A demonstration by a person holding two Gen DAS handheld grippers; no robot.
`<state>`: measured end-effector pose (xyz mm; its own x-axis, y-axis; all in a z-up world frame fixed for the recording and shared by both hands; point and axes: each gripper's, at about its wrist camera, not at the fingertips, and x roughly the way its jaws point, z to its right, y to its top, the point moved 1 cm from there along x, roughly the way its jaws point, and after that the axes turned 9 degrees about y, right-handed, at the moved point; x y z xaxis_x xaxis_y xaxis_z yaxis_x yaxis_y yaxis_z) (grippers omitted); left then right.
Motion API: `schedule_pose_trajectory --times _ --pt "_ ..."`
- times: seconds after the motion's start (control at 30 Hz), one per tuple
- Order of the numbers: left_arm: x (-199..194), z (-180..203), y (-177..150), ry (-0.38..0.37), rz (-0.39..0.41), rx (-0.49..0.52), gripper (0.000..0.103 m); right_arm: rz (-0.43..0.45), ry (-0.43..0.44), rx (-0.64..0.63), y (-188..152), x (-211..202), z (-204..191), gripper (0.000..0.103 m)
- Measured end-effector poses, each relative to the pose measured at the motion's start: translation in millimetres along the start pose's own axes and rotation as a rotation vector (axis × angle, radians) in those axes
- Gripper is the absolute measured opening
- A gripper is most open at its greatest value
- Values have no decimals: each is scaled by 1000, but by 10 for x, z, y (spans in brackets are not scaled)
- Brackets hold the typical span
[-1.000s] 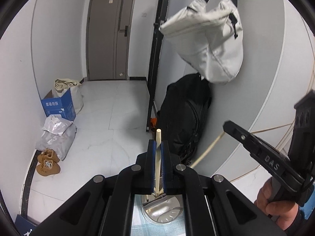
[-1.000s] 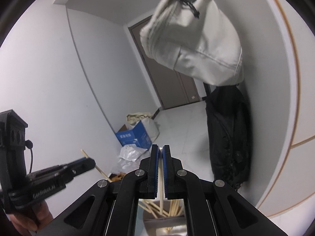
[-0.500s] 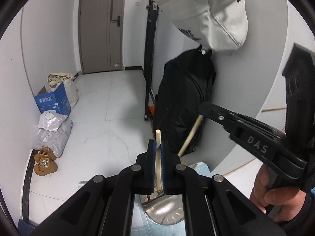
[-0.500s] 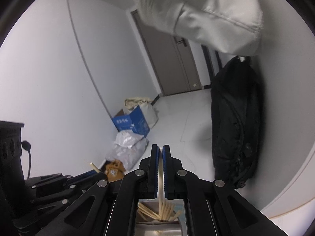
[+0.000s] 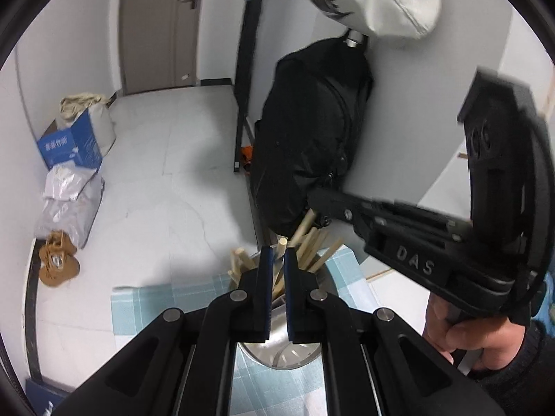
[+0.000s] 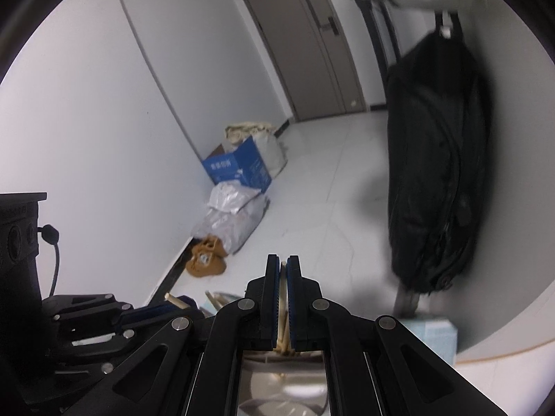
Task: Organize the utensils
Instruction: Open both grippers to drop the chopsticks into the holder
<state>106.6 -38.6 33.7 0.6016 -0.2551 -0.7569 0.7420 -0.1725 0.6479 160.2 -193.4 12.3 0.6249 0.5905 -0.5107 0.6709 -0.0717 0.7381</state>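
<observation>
The left tongs (image 5: pixel 276 260) are pointing down over a steel container (image 5: pixel 277 346) that is sitting on a light blue checked cloth (image 5: pixel 166 308) covering the bench. Their blue-padded fingers (image 5: pixel 265 287) are standing a little apart, and a pale wooden chopstick (image 5: pixel 279 267) is running up the gap between them; whether the pads are pinching it or have let it go cannot be told from this view. More wooden chopsticks (image 5: pixel 312 242) are fanning out of the container toward 1 o'clock, with a few leaning toward 11 o'clock.

At 3 o'clock in the left wrist view, the right tongs (image 5: pixel 312 196) are reaching in across the bundle, their tips right at the upper end of one chopstick. In the right wrist view the right tongs (image 6: pixel 283 274) are clenched on a single chopstick (image 6: pixel 283 312), which is running down toward the bundle in the container (image 6: pixel 284 381). The left tongs (image 6: pixel 180 303) are showing at 8 o'clock there, a chopstick end poking out at their tips.

Beyond the bench, a black bag (image 5: pixel 305 131) is hanging against the wall at 1 o'clock, a blue carton (image 5: pixel 69 145) is standing at 10 o'clock, and brown shoes (image 5: pixel 57 260) are lying on the floor at 9 o'clock.
</observation>
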Motion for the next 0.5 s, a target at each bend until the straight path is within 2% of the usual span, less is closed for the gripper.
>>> schedule_pose_trajectory --times 0.07,0.13,0.17,0.2,0.23,0.27,0.33,0.43,0.5 --pt "-41 -60 12 -24 -5 -40 2 -34 30 29 -43 27 34 7" --pt "-141 -93 29 -38 25 -71 3 -24 49 30 -78 -53 29 7" --pt "-208 -103 42 -35 41 -75 3 -7 52 26 -86 -101 28 13" --pt "-271 -113 52 -29 52 -80 7 21 51 23 -100 -189 25 20" --pt "-290 -131 53 -23 58 -86 16 46 47 27 -111 -262 24 37" --pt "-343 -138 55 -21 71 -96 21 87 42 40 -134 -365 33 51" --pt "-419 -169 38 -6 98 -118 44 139 51 65 -187 -533 50 53" --pt "-503 -176 -4 26 131 -146 58 163 40 90 -282 -680 50 55" --pt "-553 -161 -53 35 140 -156 58 180 29 91 -325 -765 53 62"
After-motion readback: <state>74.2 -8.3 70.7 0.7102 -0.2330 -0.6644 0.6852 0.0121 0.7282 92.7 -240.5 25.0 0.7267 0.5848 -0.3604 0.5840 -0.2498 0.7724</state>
